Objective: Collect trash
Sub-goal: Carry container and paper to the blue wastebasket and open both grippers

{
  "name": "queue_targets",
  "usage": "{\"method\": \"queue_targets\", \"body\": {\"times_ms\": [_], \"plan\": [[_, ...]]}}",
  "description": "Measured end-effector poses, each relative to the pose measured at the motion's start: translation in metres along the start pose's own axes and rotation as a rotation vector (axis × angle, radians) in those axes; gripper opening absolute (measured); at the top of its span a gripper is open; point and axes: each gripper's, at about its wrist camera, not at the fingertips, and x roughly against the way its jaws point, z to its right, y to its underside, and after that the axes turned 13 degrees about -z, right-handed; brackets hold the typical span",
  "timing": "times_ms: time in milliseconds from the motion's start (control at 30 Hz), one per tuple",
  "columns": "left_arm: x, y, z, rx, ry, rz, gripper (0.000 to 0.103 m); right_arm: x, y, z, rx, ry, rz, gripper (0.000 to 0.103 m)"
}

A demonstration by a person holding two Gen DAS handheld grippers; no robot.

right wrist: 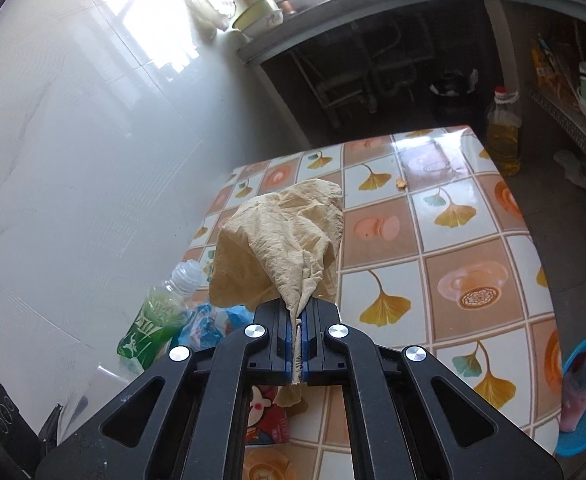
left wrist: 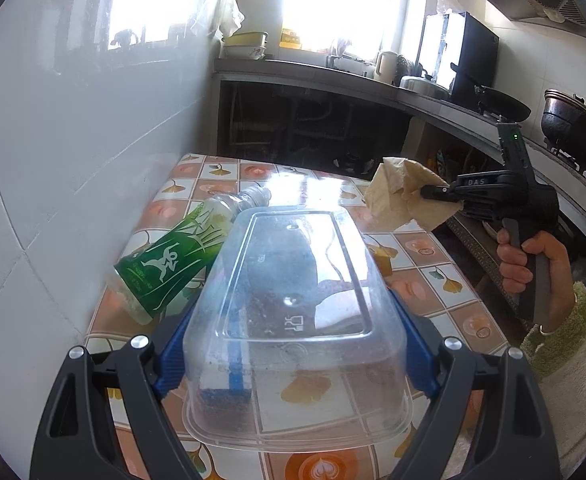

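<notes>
My left gripper (left wrist: 293, 344) is shut on a clear plastic food container (left wrist: 293, 320), held upside down above the tiled table (left wrist: 433, 280). My right gripper (right wrist: 301, 332) is shut on a crumpled beige paper napkin (right wrist: 281, 240), held above the table; both also show in the left wrist view, the right gripper (left wrist: 437, 193) and the napkin (left wrist: 397, 192), at the right. A green-labelled plastic bottle (left wrist: 173, 264) lies on the table by the wall; it also shows in the right wrist view (right wrist: 157, 320). A blue wrapper (right wrist: 209, 324) lies beside it.
A blue basket (right wrist: 585, 392) stands off the table's right edge. A red carton (right wrist: 267, 416) lies under my right gripper. A yellow oil bottle (right wrist: 503, 136) stands on the floor beyond the table. A white tiled wall (left wrist: 73, 160) runs along the left. Kitchen counters (left wrist: 313, 72) line the back.
</notes>
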Motion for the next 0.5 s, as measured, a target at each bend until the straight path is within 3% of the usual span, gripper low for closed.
{"method": "queue_targets", "body": {"times_ms": [500], "plan": [[0.007,-0.009,0.035,-0.049,0.04,0.024,0.084,0.081,0.068,0.024,-0.03,-0.049,0.121,0.002]]}}
